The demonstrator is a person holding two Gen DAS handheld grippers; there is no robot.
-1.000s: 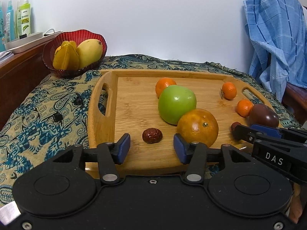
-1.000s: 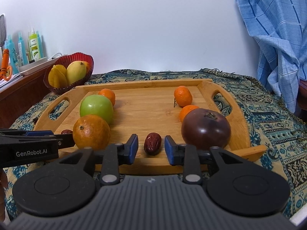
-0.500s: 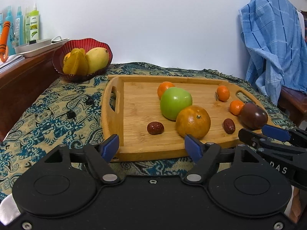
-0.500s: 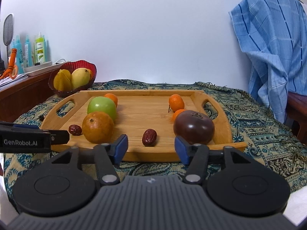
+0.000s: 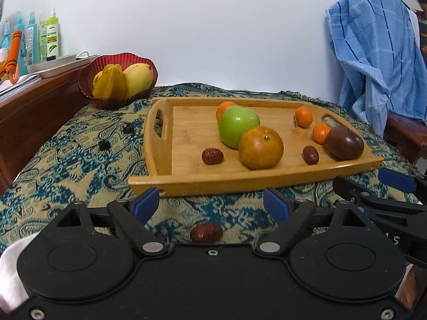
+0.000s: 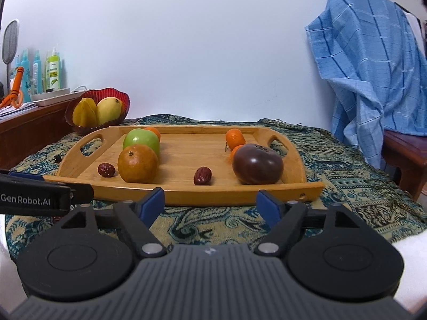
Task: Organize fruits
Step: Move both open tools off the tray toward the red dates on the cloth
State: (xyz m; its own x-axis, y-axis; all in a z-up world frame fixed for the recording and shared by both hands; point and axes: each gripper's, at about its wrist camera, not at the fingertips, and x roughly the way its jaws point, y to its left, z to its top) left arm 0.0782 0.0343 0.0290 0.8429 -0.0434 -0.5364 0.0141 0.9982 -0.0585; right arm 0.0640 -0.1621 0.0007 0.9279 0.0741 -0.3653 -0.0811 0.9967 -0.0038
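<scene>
While both tools stand spread wide and grip nothing, the left tool has a red date on the cloth just under it; ahead of the right tool, the wooden tray holds the other fruits.

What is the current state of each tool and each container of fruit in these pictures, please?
left tool: open, empty, over the cloth short of the tray
right tool: open, empty, short of the tray
wooden tray: flat on the cloth, holding loose fruit
red bowl: upright, holding a starfruit and a mango
red date on the cloth: off the tray, below the left tool
</scene>
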